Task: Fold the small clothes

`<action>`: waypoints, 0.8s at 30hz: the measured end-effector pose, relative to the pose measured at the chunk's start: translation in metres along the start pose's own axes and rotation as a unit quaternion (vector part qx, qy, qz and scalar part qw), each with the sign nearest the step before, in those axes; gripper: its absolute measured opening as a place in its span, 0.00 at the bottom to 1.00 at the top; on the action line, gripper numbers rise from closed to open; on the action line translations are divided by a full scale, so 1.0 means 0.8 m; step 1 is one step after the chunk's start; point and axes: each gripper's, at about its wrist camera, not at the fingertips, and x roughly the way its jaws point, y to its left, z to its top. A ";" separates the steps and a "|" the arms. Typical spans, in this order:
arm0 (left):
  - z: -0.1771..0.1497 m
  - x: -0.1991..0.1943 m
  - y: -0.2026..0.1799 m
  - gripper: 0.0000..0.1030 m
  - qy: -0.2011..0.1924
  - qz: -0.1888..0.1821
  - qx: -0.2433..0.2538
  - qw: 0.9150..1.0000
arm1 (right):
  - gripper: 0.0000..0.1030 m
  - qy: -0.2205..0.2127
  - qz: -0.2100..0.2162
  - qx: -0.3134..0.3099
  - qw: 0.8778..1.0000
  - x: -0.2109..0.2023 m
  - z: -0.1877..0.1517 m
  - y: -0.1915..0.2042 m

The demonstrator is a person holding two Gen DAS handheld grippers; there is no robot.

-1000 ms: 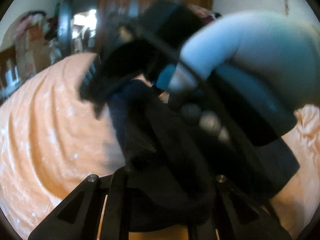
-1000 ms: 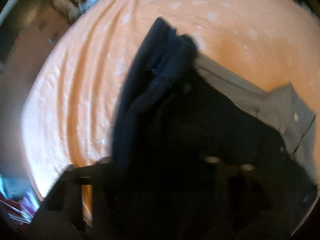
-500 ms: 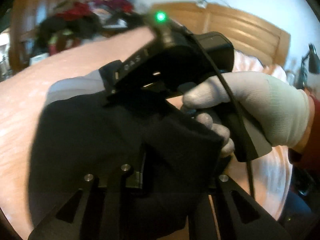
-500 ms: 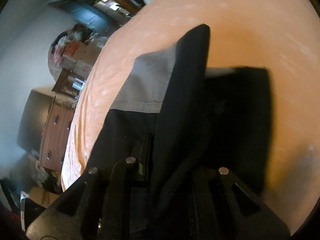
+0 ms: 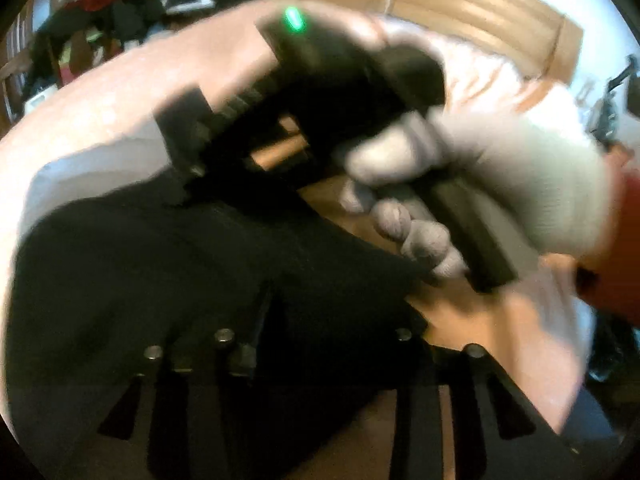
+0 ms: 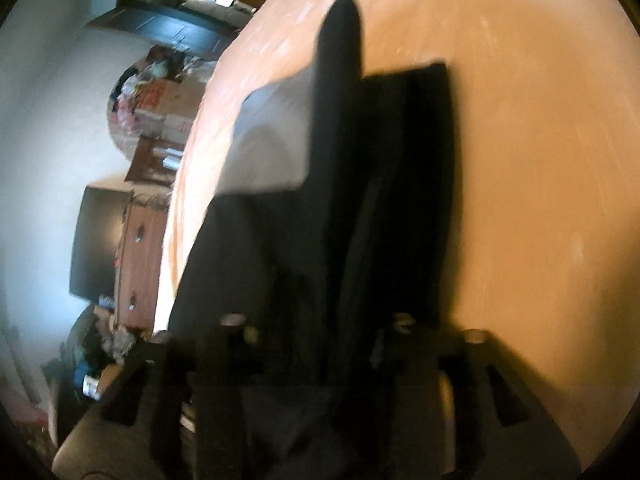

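A dark garment point(image 5: 160, 280) with a pale grey panel point(image 5: 80, 168) lies on the orange bed sheet point(image 5: 500, 320). Its near edge drapes over my left gripper point(image 5: 320, 320), whose fingertips are buried in the cloth; it looks shut on that edge. A gloved hand point(image 5: 500, 168) holds my right gripper point(image 5: 188, 168) just ahead, its tips pressed into the garment's far edge. In the right wrist view, the dark garment point(image 6: 400, 200) stands up as a ridge between the fingers of the right gripper point(image 6: 320, 320), shut on it, with the grey panel point(image 6: 272, 140) to its left.
The orange sheet point(image 6: 520, 160) stretches bare to the right of the garment. A wooden headboard point(image 5: 480, 12) and a heap of clothes point(image 5: 112, 4) lie beyond the bed. A dresser point(image 6: 140, 264) and cardboard boxes point(image 6: 168, 108) stand past the bed's left edge.
One second ago the garment hung bunched over the sheet. Both grippers have since swung round with it, and it now spreads flatter over the grey panel. Both views are blurred by motion.
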 end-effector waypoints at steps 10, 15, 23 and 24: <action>-0.126 -0.223 0.107 0.52 -0.108 0.087 -0.113 0.984 | 0.46 0.004 0.001 -0.005 1.000 -0.028 -0.087 0.018; -0.153 -0.206 0.140 0.52 -0.067 0.073 -0.135 0.986 | 0.09 -0.019 0.015 0.009 1.000 -0.025 -0.103 0.016; -0.120 -0.134 0.158 0.34 -0.028 0.128 -0.124 0.984 | 0.02 -0.048 0.027 0.039 0.998 -0.041 -0.117 -0.023; -0.123 -0.139 0.164 0.28 -0.027 0.134 -0.123 0.983 | 0.01 -0.051 0.026 0.037 0.998 -0.044 -0.117 -0.022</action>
